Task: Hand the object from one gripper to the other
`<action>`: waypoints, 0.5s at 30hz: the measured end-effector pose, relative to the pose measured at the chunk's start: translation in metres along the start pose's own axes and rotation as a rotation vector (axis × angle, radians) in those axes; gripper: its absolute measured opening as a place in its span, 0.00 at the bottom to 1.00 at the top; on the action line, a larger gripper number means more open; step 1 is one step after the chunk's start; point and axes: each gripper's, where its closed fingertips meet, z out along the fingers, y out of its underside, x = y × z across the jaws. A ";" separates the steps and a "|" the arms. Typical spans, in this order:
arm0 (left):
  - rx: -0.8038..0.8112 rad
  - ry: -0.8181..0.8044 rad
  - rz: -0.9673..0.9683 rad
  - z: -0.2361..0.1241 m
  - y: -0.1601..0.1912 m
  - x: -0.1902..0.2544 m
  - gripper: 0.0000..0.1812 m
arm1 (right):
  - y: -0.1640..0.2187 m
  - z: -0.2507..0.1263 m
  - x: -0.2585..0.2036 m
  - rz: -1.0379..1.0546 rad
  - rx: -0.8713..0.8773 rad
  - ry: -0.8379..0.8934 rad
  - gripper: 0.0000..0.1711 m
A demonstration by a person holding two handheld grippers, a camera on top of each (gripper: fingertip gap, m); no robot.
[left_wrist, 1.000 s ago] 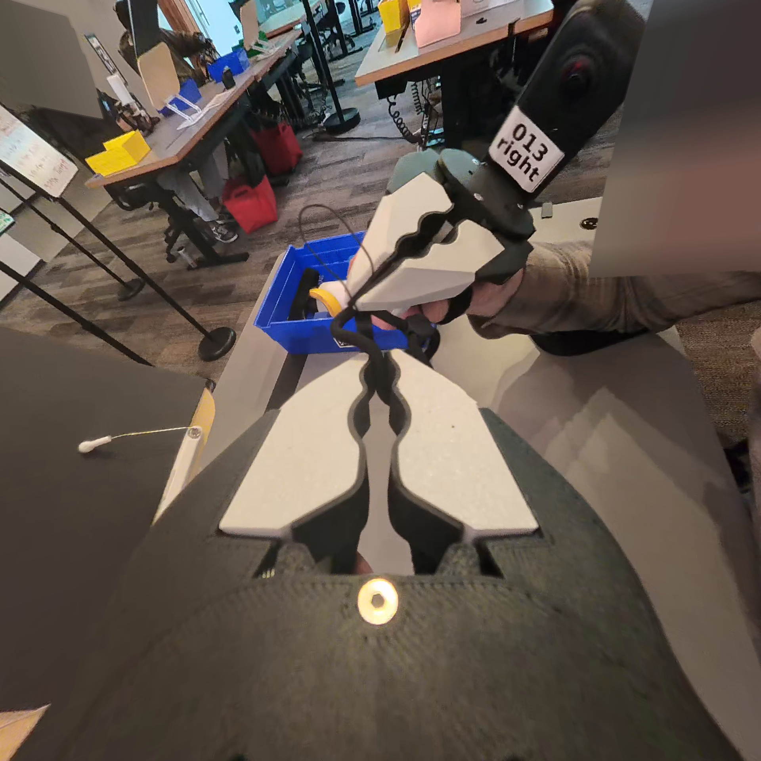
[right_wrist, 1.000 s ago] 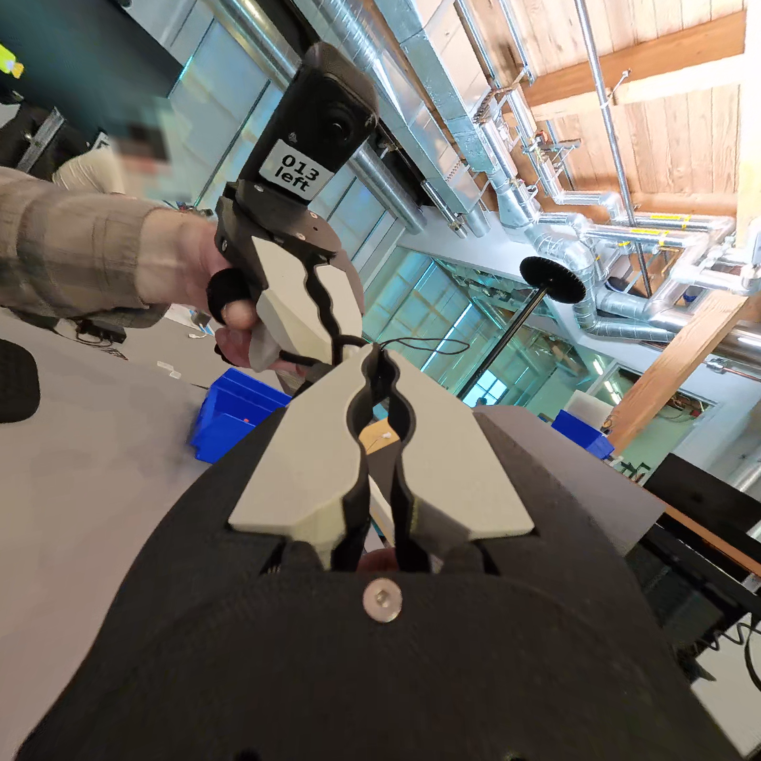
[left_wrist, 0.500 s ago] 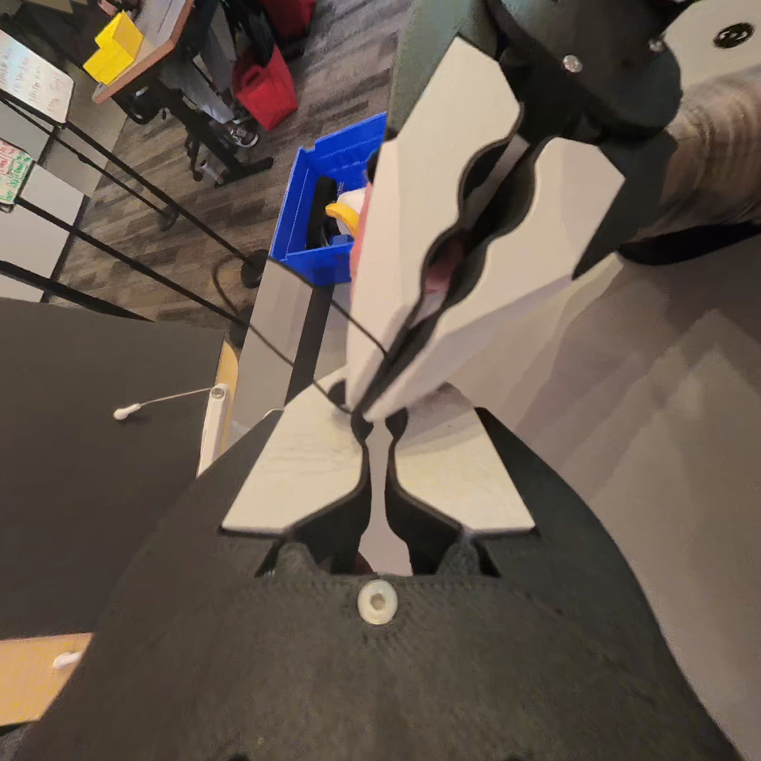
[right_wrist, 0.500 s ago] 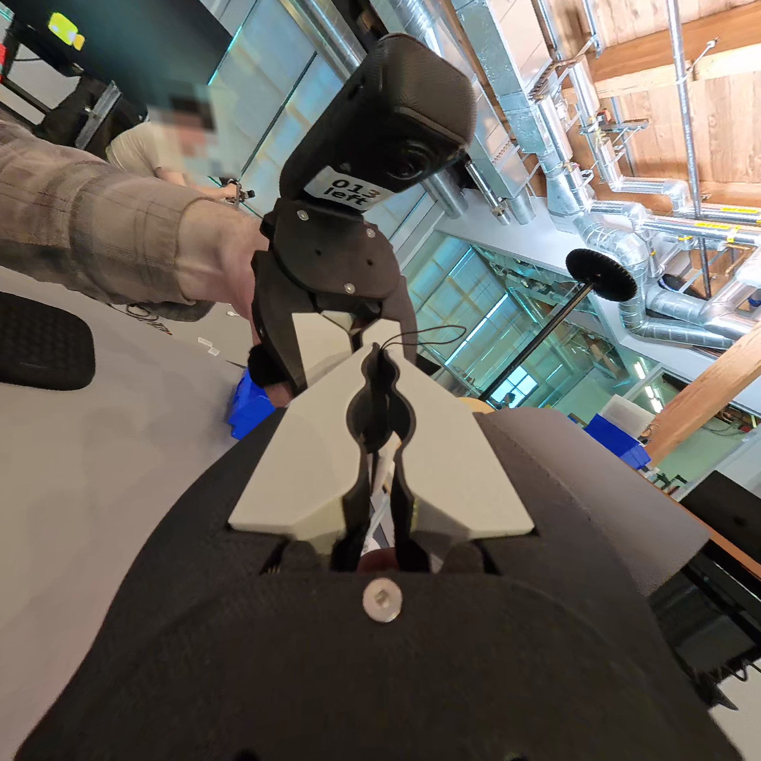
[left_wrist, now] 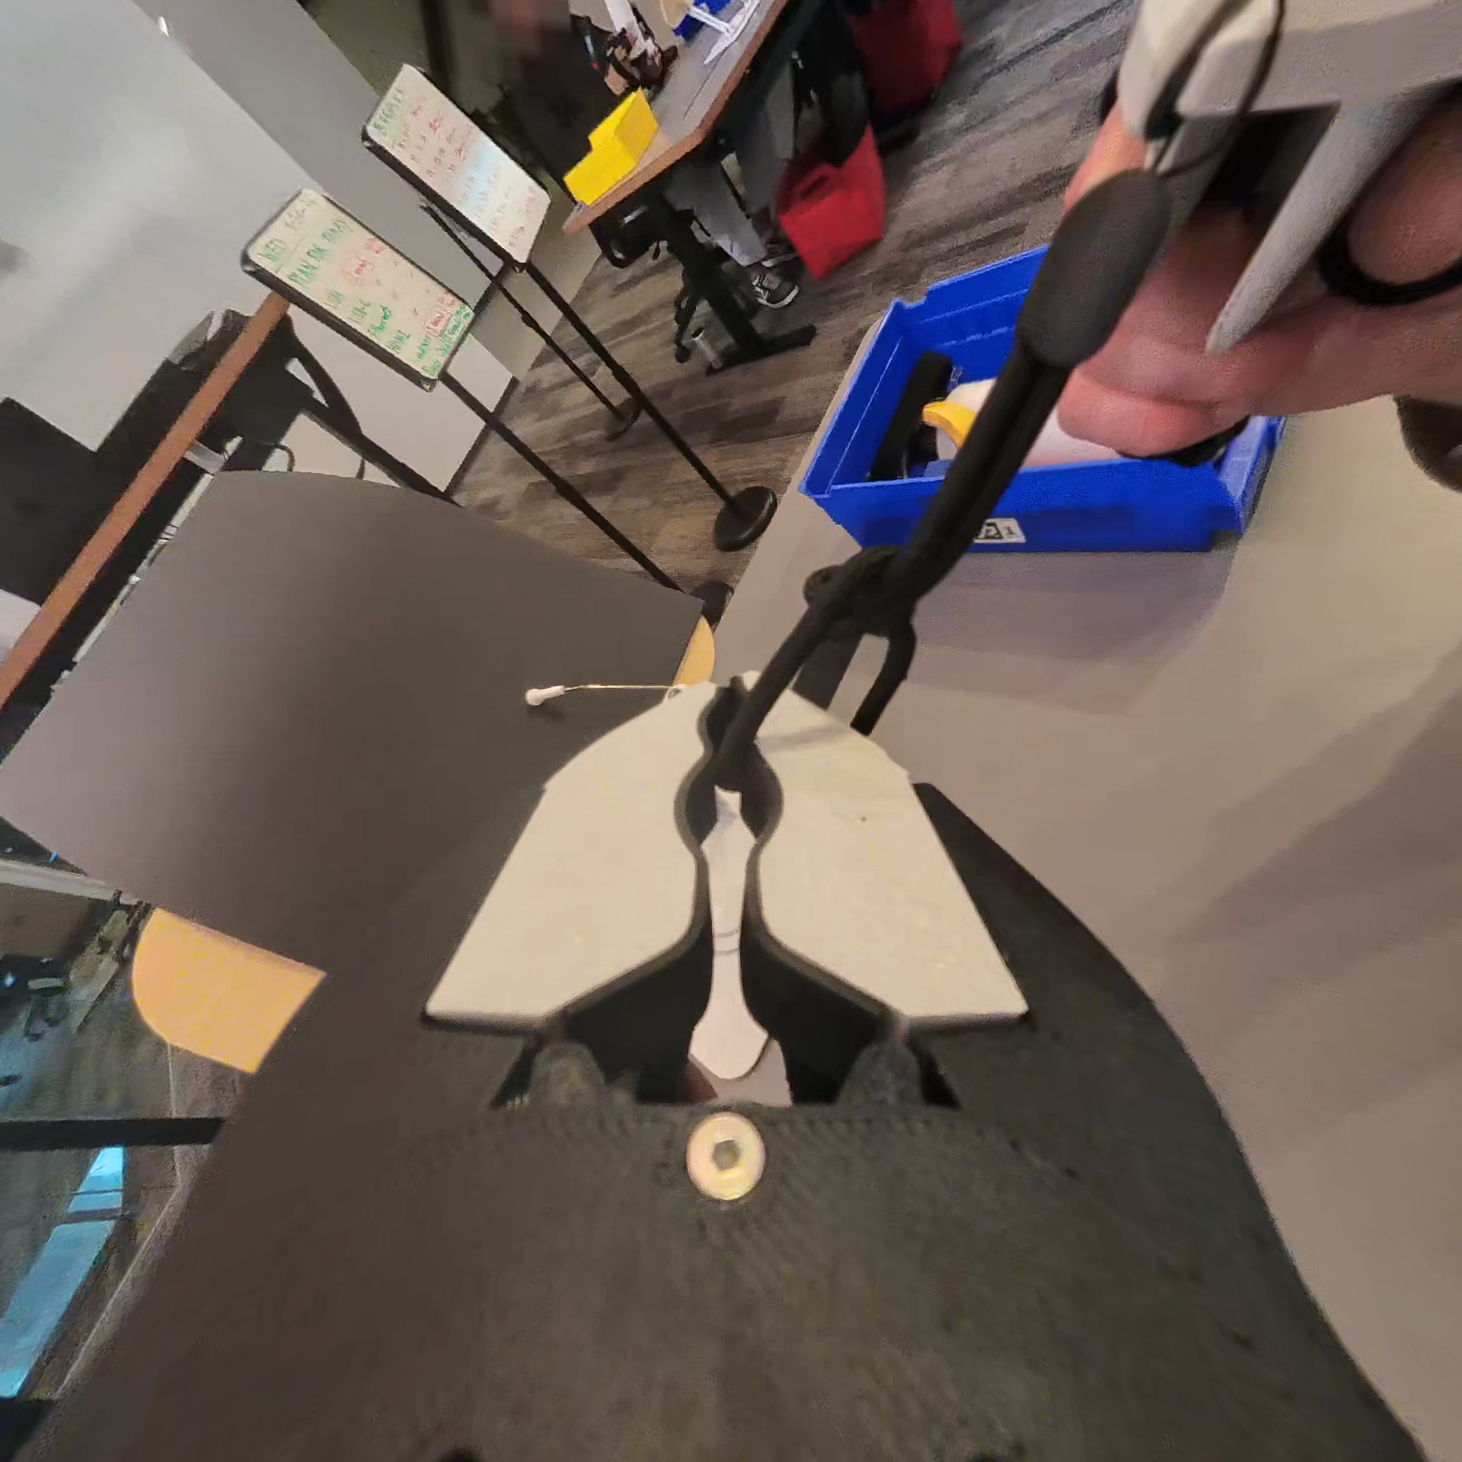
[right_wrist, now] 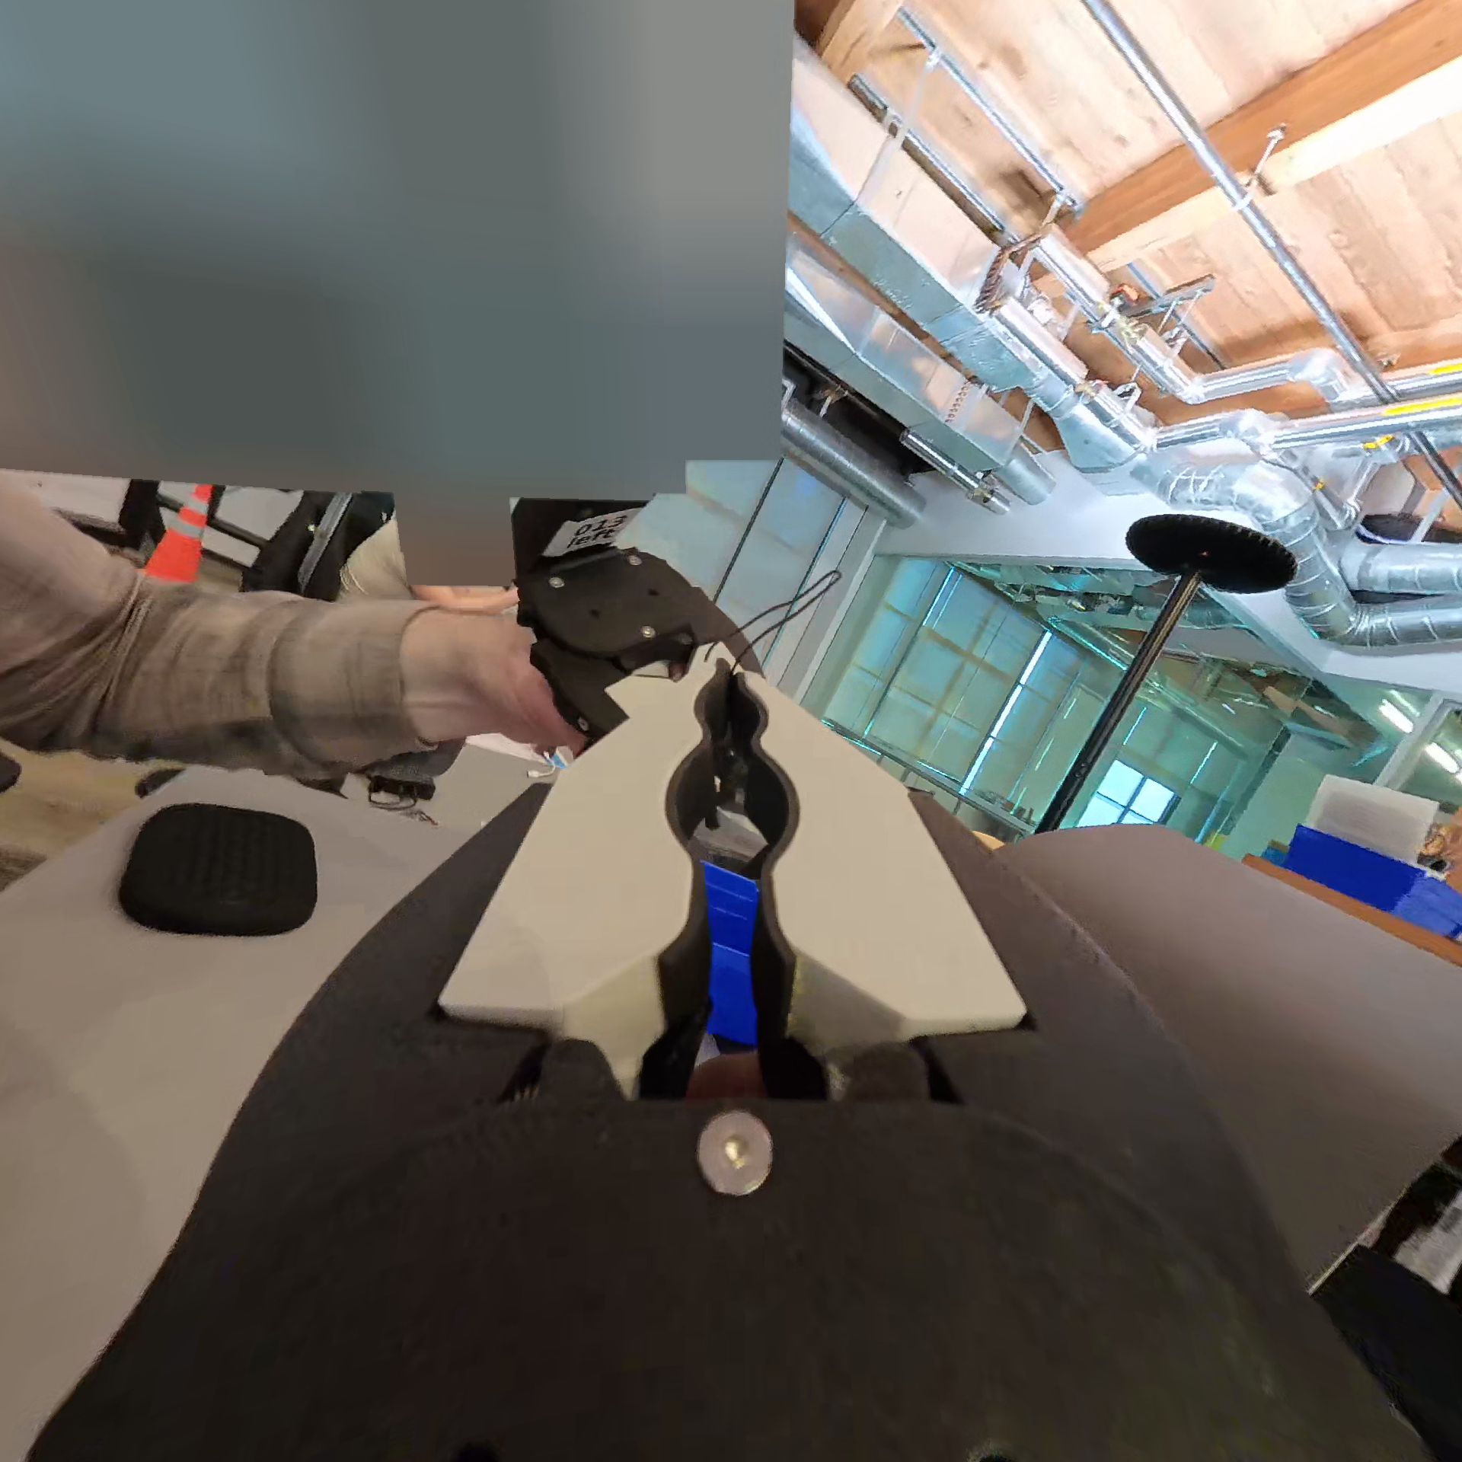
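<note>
The object is a black cord (left_wrist: 933, 546) with a knot, a thick black sleeve (left_wrist: 1100, 261) and a thin string loop. In the left wrist view my left gripper (left_wrist: 732, 700) is shut on the cord's lower end. The cord runs taut up and right to my right gripper (left_wrist: 1155, 119), held in a hand (left_wrist: 1187, 380). In the right wrist view my right gripper (right_wrist: 724, 684) is shut on the cord (right_wrist: 728, 759), and the thin string (right_wrist: 791, 613) pokes out past its tips. The left gripper's black body (right_wrist: 609, 633) sits just left of those tips; its fingertips are hidden.
A blue bin (left_wrist: 1028, 490) holding several items stands on the grey table (left_wrist: 1187, 831) below the cord. A black pad (right_wrist: 217, 870) lies on the table. A dark panel (left_wrist: 316, 672) lies to the left, with whiteboards on stands (left_wrist: 356, 293) beyond. The tips of one gripper are about 11 cm away from the tips of the other.
The two grippers have drawn apart from tip to tip. The right gripper has moved up and to the right, and the cord is now stretched between both.
</note>
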 end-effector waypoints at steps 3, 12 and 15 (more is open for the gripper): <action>-0.013 0.004 -0.019 0.000 0.005 -0.004 0.00 | -0.003 -0.003 0.006 0.011 0.014 0.020 0.00; -0.008 0.032 -0.067 0.004 0.020 -0.002 0.00 | -0.014 -0.012 0.021 -0.026 0.013 0.084 0.00; 0.010 0.037 -0.068 0.003 0.019 -0.003 0.00 | -0.013 -0.013 0.023 -0.036 0.001 0.097 0.00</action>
